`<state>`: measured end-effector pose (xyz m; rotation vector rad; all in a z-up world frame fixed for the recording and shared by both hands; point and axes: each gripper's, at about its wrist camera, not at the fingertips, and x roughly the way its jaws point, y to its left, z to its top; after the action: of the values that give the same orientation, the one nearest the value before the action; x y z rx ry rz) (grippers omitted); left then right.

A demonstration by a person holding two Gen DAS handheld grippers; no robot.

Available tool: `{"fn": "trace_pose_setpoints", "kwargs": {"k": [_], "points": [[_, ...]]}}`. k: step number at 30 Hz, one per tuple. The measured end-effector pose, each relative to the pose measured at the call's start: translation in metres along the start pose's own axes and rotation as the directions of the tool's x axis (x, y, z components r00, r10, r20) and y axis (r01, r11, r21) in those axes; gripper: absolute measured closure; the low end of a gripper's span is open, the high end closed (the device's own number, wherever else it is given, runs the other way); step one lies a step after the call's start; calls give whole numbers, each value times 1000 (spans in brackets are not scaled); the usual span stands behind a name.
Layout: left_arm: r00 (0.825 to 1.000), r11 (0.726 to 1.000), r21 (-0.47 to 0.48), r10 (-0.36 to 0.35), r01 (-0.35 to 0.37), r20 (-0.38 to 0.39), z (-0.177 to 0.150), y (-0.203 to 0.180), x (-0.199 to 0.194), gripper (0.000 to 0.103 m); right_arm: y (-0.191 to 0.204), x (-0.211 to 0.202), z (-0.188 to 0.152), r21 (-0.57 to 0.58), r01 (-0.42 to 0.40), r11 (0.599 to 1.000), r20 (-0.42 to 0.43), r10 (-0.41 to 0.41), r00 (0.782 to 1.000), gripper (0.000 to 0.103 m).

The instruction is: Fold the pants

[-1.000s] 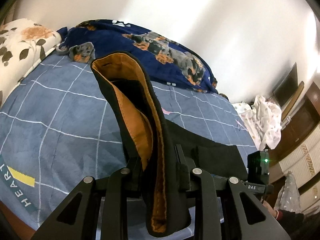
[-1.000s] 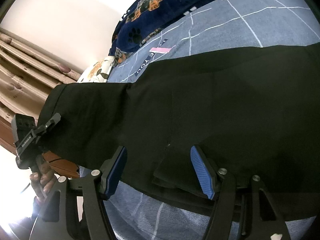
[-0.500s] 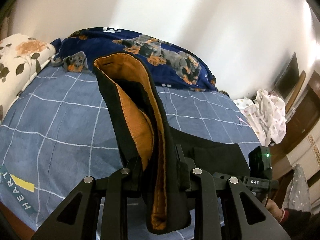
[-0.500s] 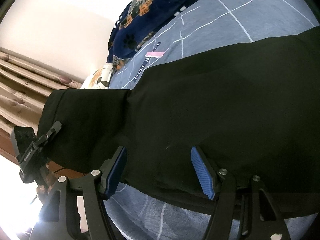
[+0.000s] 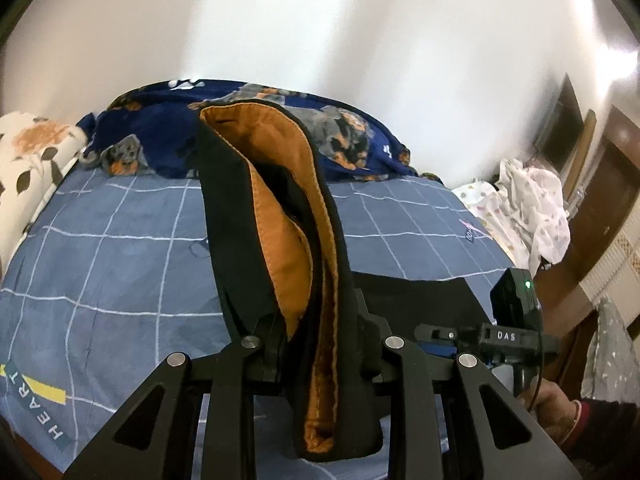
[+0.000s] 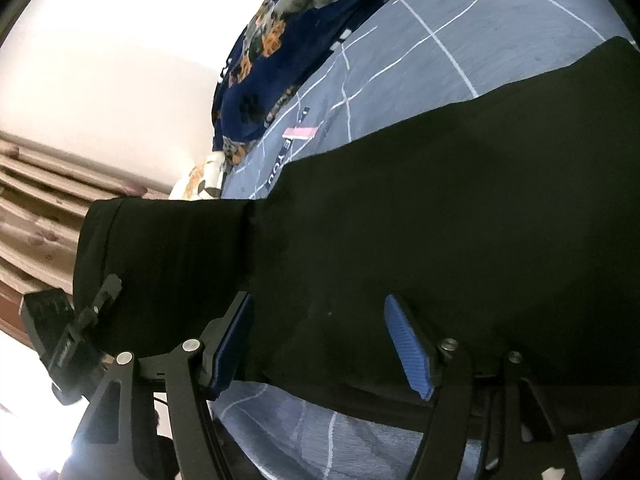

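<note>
The black pants (image 6: 420, 220) lie spread on the blue checked bed cover (image 5: 120, 248), and one end is lifted up. The left gripper (image 5: 320, 344) is squeezed tight on that end, a thick bunch of black cloth with the orange lining (image 5: 280, 208) showing. The bunch stands up tall between the jaws and bends over at the top.

The right gripper (image 6: 324, 340) is open, and its jaws have just been opening more. Its blue pads (image 6: 408, 344) stand apart over the flat black cloth and do not press on it. So only one gripper holds the pants.

Here is what could go wrong. The left gripper holds many layers at once. If it pulls fast, an inside layer could slip out, and the fold would come out crooked. The tall bunch could also flop to one side and twist, so the orange inside would show on top.

The near edge of the pants sits close to the edge of the bed. With the right side let go, a hard pull from the left could drag all the cloth along the bed, and it could slide off.

The right gripper could also catch the cloth with a pad when it moves and make a wrinkle. The other gripper is near it too, so they could bump
</note>
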<state>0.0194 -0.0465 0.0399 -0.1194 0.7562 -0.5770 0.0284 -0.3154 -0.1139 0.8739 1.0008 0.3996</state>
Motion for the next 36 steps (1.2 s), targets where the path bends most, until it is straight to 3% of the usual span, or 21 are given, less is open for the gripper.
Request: {"fn": "trace_pose_setpoints", "kwargs": {"k": [14, 19, 24, 33, 36], "points": [[999, 997, 57, -53, 53, -6, 9, -37, 13, 77, 9, -40, 21, 2, -64, 998, 81, 64, 995, 36], [996, 991, 97, -90, 92, -24, 13, -65, 24, 77, -14, -90, 35, 51, -72, 996, 183, 62, 981, 31], [990, 978, 156, -127, 135, -58, 13, -98, 43, 77, -37, -115, 38, 123, -115, 986, 237, 84, 968, 31], [978, 969, 161, -168, 187, -122, 11, -134, 86, 77, -42, -95, 34, 176, -238, 955, 169, 209, 963, 29], [974, 966, 169, -173, 196, -144, 7, -145, 101, 77, -47, -92, 33, 208, -305, 929, 169, 273, 947, 27]]}}
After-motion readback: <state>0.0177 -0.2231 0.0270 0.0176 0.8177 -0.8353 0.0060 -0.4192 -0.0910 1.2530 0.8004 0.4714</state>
